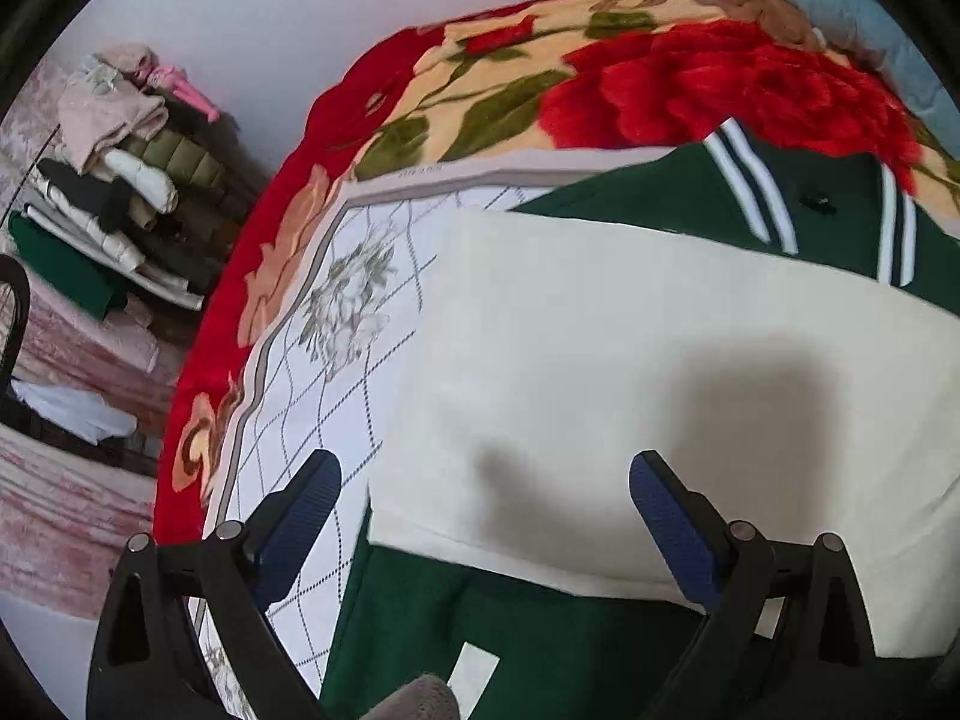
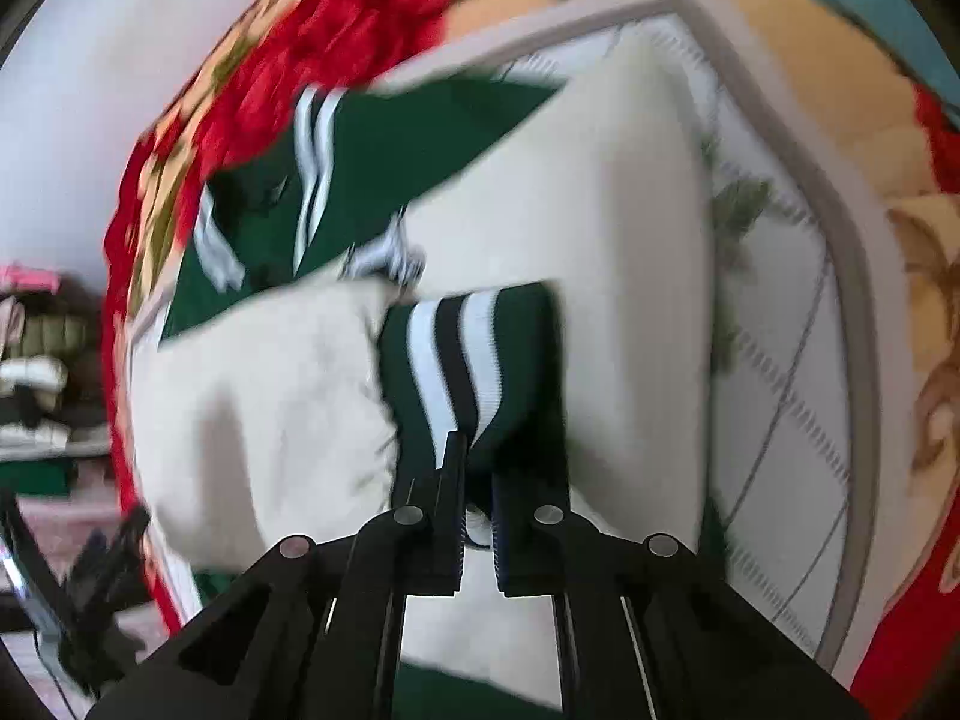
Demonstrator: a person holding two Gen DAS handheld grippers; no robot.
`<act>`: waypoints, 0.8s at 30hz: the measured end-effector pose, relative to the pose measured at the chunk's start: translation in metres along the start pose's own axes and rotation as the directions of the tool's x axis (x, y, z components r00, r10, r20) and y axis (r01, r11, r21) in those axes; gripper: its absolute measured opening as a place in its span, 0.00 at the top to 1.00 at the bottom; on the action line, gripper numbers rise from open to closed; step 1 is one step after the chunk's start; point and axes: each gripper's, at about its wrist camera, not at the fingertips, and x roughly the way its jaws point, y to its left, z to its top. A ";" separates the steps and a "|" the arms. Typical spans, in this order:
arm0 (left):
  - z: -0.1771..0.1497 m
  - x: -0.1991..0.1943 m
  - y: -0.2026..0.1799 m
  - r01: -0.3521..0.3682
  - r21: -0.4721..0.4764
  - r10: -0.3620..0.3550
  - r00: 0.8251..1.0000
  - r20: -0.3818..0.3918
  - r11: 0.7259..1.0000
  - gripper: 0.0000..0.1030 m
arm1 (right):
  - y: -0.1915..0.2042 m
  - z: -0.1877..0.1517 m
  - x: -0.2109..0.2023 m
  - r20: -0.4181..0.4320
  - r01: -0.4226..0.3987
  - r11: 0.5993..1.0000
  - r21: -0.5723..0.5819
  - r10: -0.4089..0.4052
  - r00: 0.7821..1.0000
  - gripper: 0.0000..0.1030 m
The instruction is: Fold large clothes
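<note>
Green and cream, the jacket (image 1: 600,360) lies spread on a quilted white mat (image 1: 336,330) over a red floral blanket (image 1: 690,78). Above its cream sleeve, the left gripper (image 1: 486,480) hangs with fingers wide apart, holding nothing. Clamped together, the right gripper (image 2: 478,450) pinches the striped green cuff (image 2: 468,354).

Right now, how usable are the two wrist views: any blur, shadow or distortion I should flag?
Left wrist view: mostly sharp, slight smear; a dark shadow falls on the cream sleeve between the open left gripper fingers; fisheye bends the floral blanket. Right wrist view: heavy motion blur, sharpest at the right gripper shut on the striped green cuff.
</note>
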 end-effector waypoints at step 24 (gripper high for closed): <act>-0.098 -0.009 -0.136 0.128 0.356 -0.098 0.990 -0.101 0.926 0.02 | -0.156 -0.083 -0.036 -0.140 0.191 0.949 0.251 -0.159 0.977 0.66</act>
